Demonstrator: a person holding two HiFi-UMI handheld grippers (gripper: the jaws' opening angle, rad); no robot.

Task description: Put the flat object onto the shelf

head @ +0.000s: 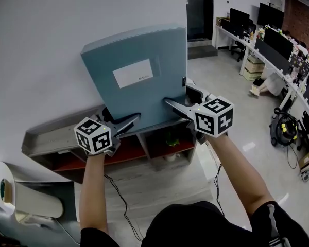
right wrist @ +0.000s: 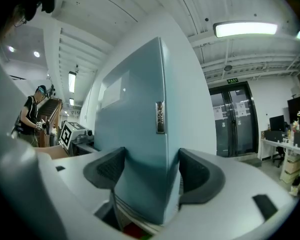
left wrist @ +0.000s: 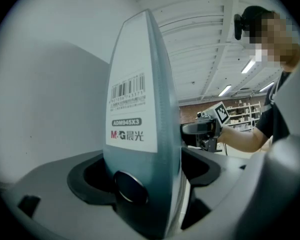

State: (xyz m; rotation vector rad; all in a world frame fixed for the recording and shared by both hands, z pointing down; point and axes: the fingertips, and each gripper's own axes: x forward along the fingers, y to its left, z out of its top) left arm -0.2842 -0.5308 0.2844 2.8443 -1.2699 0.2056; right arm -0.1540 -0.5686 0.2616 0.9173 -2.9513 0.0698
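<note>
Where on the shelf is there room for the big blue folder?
The shelf's grey top, left of the folder along the wall, is bare. The left red compartment looks empty too. The right compartment is tighter: a green thing sits there.

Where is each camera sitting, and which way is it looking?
Head view: on the person's head, looking steeply down at the blue file box and the shelf; both forearms, left claw and right claw show.
Left gripper view: rides the left claw, looking along its jaws at the box's labelled spine, which they clamp; the right claw shows beyond.
Right gripper view: rides the right claw, looking along its jaws at the box's opposite edge, clamped too; the left claw's marker cube shows at left.
Shared: all three see the box.
</note>
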